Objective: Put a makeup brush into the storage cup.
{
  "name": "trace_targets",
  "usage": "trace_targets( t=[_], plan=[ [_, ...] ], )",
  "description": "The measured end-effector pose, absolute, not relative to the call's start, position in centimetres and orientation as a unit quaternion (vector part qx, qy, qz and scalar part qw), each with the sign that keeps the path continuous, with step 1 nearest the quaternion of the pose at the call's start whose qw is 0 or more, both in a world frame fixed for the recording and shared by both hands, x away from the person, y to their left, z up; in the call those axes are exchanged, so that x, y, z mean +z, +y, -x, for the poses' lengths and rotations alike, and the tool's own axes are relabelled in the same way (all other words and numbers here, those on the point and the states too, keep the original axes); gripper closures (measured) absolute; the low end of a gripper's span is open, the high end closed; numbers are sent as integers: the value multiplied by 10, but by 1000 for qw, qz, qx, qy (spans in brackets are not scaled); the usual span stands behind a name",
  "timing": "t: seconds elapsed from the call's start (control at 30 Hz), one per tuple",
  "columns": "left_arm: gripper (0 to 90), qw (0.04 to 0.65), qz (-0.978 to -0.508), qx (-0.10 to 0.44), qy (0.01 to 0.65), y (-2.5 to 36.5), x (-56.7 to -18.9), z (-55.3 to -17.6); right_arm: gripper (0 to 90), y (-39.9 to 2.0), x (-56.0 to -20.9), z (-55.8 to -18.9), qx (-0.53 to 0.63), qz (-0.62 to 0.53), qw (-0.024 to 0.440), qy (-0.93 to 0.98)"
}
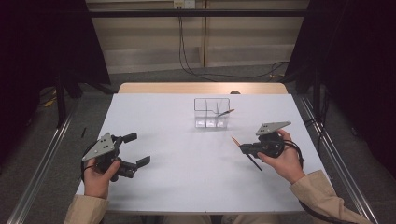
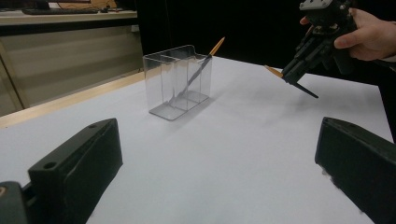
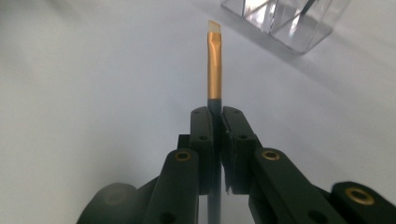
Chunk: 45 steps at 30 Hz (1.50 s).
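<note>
A clear plastic organiser (image 1: 212, 113) with compartments stands at the far middle of the white table (image 1: 187, 177). One brush (image 1: 224, 113) leans in its right compartment, gold end up. My right gripper (image 1: 246, 148) is shut on a second brush (image 1: 246, 151), a dark handle with a gold ferrule (image 3: 214, 65) and pale tip, held above the table to the right of the organiser (image 3: 285, 21). My left gripper (image 1: 133, 149) rests open at the near left, nothing between its jaws. From the left gripper view the organiser (image 2: 177, 81) is ahead and the right gripper (image 2: 299, 65) holds its brush (image 2: 292, 80) beyond.
The table's far edge shows a wooden strip (image 1: 203, 87). Cables (image 1: 219, 72) lie on the floor behind it. Metal rails (image 1: 336, 158) run along both sides of the table. Dark curtains hang at left and right.
</note>
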<state>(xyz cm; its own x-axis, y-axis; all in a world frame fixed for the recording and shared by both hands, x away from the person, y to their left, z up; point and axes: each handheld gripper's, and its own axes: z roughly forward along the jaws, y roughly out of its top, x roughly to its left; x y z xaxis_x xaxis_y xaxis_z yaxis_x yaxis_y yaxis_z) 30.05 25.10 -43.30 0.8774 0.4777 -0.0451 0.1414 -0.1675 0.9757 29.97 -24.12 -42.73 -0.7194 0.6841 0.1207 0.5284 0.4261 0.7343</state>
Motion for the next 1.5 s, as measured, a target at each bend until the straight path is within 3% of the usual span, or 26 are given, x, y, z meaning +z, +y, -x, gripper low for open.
trace_targets(
  t=[0.9,1.5],
  plan=[
    [5,613,-750,138,205,252,-433,-300,837,-234,-412,-307,538,-372,157,740],
    [5,616,-748,137,206,254,-433,-300,837,-228,-406,-316,571,-379,180,706]
  ],
)
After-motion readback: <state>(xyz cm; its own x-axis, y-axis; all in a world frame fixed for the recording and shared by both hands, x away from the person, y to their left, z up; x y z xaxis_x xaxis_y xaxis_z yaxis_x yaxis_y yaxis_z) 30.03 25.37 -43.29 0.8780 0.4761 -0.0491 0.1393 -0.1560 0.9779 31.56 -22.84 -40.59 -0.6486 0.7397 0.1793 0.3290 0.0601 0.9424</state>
